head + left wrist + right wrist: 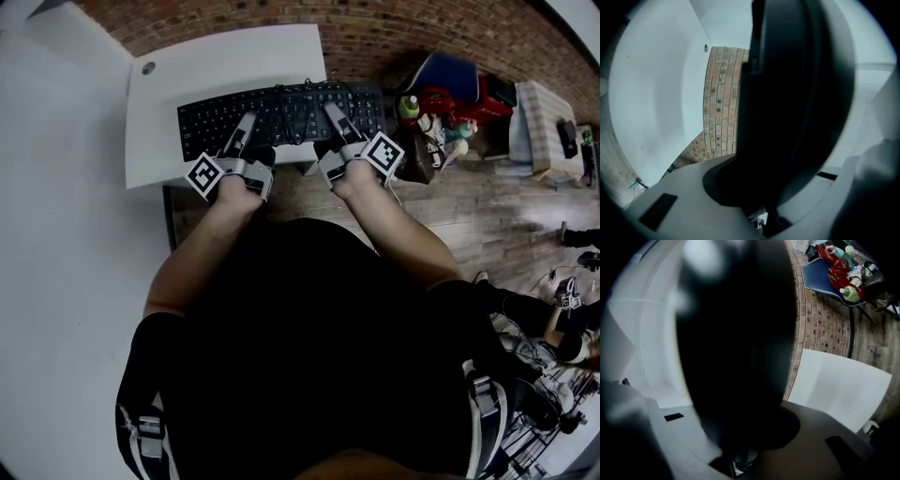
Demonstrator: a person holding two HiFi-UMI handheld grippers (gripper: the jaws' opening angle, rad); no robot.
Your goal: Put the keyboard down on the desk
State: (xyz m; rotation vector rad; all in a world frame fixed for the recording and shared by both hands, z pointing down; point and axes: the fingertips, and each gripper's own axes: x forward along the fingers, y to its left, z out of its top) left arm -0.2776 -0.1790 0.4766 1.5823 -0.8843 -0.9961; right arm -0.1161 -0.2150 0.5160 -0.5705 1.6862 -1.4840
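A black keyboard (281, 112) lies lengthwise over the near part of the white desk (225, 61), and its right end juts past the desk's right edge. Whether it rests on the desk or hovers just above it, I cannot tell. My left gripper (247, 122) is shut on the keyboard's near edge, left of the middle. My right gripper (332, 112) is shut on the same edge further right. In the left gripper view the keyboard (797, 103) fills the space between the jaws as a dark mass. The right gripper view shows the keyboard (736, 343) the same way.
A thin cable (314, 87) trails over the keyboard's far edge. The desk has a round cable hole (148, 67) at its far left. Right of the desk stands a blue chair (450, 75) loaded with a red bag (436, 98) and a green bottle (409, 108).
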